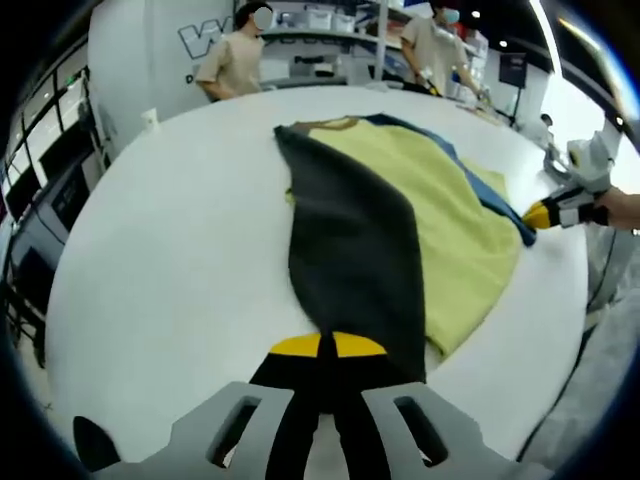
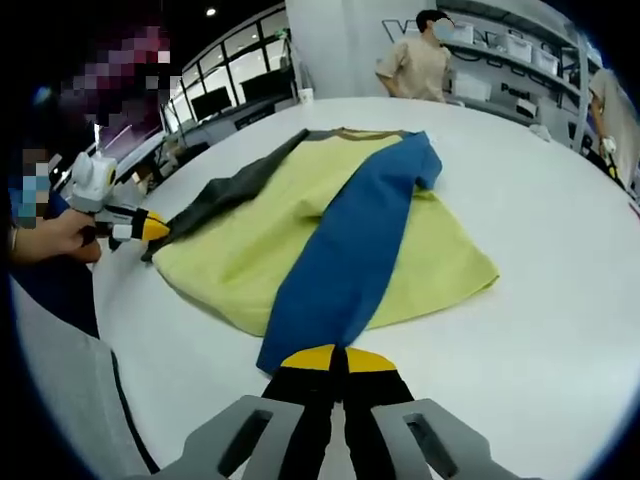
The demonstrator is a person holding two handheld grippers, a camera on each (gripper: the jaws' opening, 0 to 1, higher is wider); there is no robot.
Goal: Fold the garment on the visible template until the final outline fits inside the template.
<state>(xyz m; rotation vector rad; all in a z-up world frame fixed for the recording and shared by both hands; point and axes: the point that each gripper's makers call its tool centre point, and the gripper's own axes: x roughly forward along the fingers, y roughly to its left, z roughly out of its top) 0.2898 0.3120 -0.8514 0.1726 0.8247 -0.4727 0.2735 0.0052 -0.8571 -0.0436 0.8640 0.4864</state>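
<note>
A yellow shirt (image 1: pixel 440 210) lies flat on the round white table (image 1: pixel 170 260), with a grey sleeve (image 1: pixel 350 250) and a blue sleeve (image 2: pixel 350 250) each laid long across it.

In the left gripper view, the left gripper (image 1: pixel 328 346) has its yellow-tipped jaws pressed together on the end of the grey sleeve, which runs from the jaws up to the collar. At the right edge of the table the right gripper (image 1: pixel 540 214) pinches the tip of the blue sleeve, with a hand (image 1: pixel 622 208) behind it.

In the right gripper view, the right gripper's jaws are closed on the near end of the blue sleeve, which crosses the yellow body toward the collar. The left gripper sits at the left table edge, clamped on the grey sleeve's end.

Two people (image 1: pixel 232 62) stand beyond the table, near shelves (image 2: pixel 520 50).
</note>
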